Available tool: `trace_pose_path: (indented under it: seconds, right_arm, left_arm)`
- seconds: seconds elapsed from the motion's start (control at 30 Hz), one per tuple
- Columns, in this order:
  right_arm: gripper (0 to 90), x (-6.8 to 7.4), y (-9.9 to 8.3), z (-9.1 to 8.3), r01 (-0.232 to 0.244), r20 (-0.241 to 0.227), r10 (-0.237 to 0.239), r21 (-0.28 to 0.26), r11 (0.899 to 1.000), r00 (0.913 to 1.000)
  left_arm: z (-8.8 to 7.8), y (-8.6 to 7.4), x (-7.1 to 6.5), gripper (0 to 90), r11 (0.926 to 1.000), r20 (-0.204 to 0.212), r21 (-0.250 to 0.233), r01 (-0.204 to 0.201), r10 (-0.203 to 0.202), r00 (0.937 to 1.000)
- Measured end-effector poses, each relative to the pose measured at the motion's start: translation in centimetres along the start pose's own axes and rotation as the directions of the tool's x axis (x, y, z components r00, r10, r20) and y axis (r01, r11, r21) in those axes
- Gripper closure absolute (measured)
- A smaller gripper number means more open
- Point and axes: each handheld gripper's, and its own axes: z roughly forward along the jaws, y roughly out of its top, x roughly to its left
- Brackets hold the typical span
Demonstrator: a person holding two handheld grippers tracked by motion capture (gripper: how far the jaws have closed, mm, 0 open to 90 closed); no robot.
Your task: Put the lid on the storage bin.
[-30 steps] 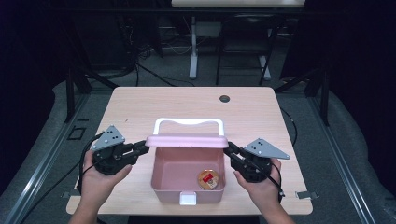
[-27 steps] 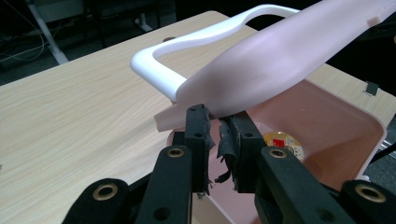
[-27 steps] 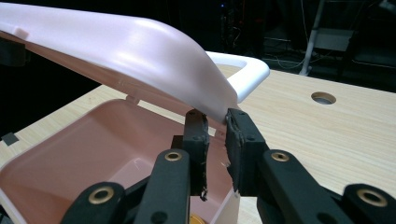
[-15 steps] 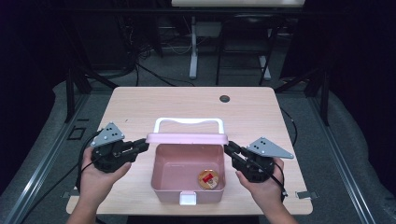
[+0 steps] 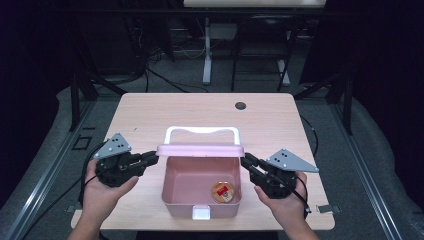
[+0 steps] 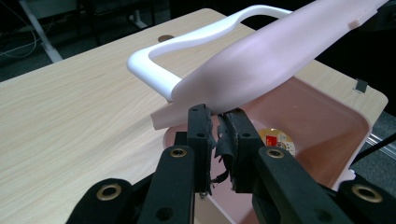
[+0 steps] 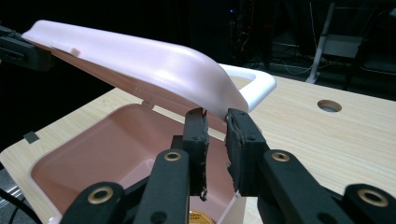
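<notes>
- I hold a pink storage box (image 5: 200,200) on the tabletop (image 5: 150,115), close to its near edge, between my two hands.
- My left gripper (image 6: 215,122) has its jaws clamped on the left end of the pink lid (image 5: 200,150), just below the white handle (image 5: 202,131).
- My right gripper (image 7: 215,122) has its jaws pinched on the lid's right edge in the same way.
- The lid stands lifted and tilted over the back of the box, so the inside lies open; a small round gold-and-red item (image 5: 223,192) sits on the box floor near the front right.
- I judge the step in hand to be swinging the lid on its back hinge; which way cannot be read from this pose.
- The next move calls for both hands to travel together and evenly, so the lid does not twist, and for the white front latch (image 5: 201,213) to stay clear.
</notes>
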Motion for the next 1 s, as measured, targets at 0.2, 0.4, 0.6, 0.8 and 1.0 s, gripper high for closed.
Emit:
trace_pose_path:
  seconds: [0.2, 0.4, 0.6, 0.8, 1.0]
  right_arm:
    - [77.4, 0.2, 0.0, -0.4, 0.005, -0.008, -0.005, -0.003, 1.000, 1.0000]
    - [77.3, 0.3, -0.2, -0.5, 0.004, -0.013, -0.004, 0.000, 1.000, 0.9999]
    - [77.2, 0.4, -0.3, -0.8, 0.009, -0.015, -0.009, 0.000, 1.000, 0.9999]
    - [77.2, 0.5, -0.5, -1.0, 0.013, -0.018, -0.013, 0.005, 1.000, 0.9998]
    - [77.2, 0.6, -0.7, -1.2, 0.013, -0.020, -0.013, 0.007, 1.000, 0.9997]
  left_arm:
    - [-0.2, -0.2, -0.3, 81.8, 0.9999, -0.004, 0.006, -0.009, 0.009, 1.0000]
    - [-0.4, -0.3, -0.4, 81.9, 0.9999, 0.003, 0.006, -0.008, 0.008, 1.0000]
    - [-0.4, -0.4, -0.6, 82.0, 0.9999, 0.001, 0.010, -0.013, 0.013, 0.9999]
    - [-0.7, -0.5, -0.7, 82.1, 0.9998, 0.007, 0.011, -0.017, 0.017, 0.9998]
    - [-0.9, -0.8, -0.8, 82.7, 0.9998, 0.014, 0.013, -0.017, 0.017, 0.9998]
